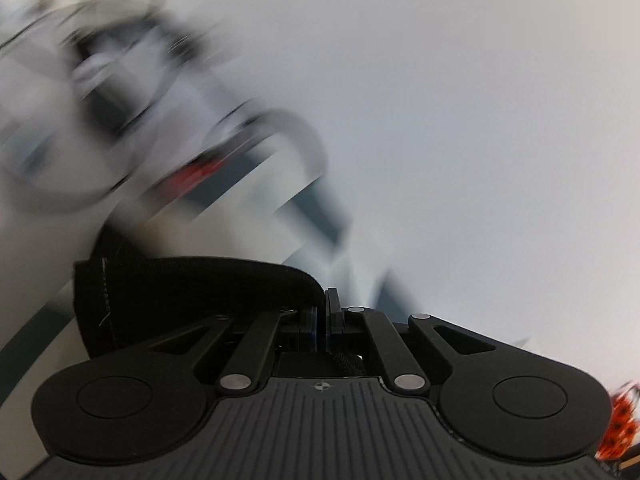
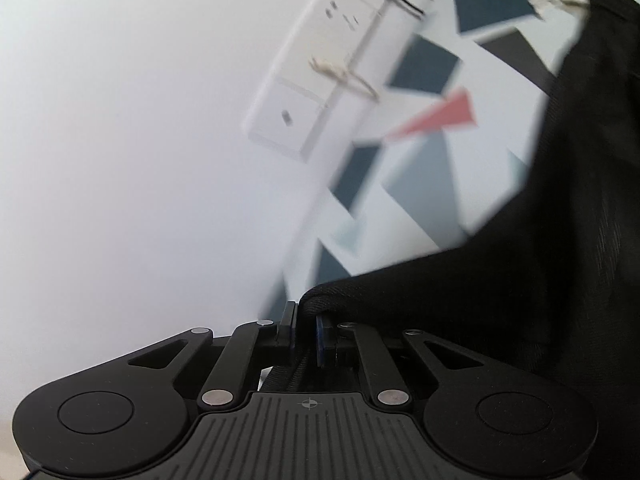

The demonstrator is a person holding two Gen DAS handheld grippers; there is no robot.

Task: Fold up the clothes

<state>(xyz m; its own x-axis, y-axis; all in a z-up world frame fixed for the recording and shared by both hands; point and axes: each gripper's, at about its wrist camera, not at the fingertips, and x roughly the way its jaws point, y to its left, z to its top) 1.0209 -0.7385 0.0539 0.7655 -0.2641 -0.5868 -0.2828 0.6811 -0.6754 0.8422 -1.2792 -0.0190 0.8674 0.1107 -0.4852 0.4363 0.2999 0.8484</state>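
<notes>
White wall filled both backgrounds, geometric-patterned panel (image 2: 420, 184) behind. Black garment (image 2: 560, 240) hung rightward from right gripper (image 2: 306, 320), jaws clamped on its edge. Left gripper (image 1: 322, 312) pinched another edge, cloth (image 1: 192, 280) trailing left.

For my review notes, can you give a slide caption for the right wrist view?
Right tool shut on a black garment, held up before a white wall and patterned panel.

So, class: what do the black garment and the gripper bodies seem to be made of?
Black garment: soft matte woven or knit fabric, judging by its stitched hem and drape. Left gripper and right gripper: matte black plastic, apparently, with ribbed moulding and shiny metal pins.
</notes>
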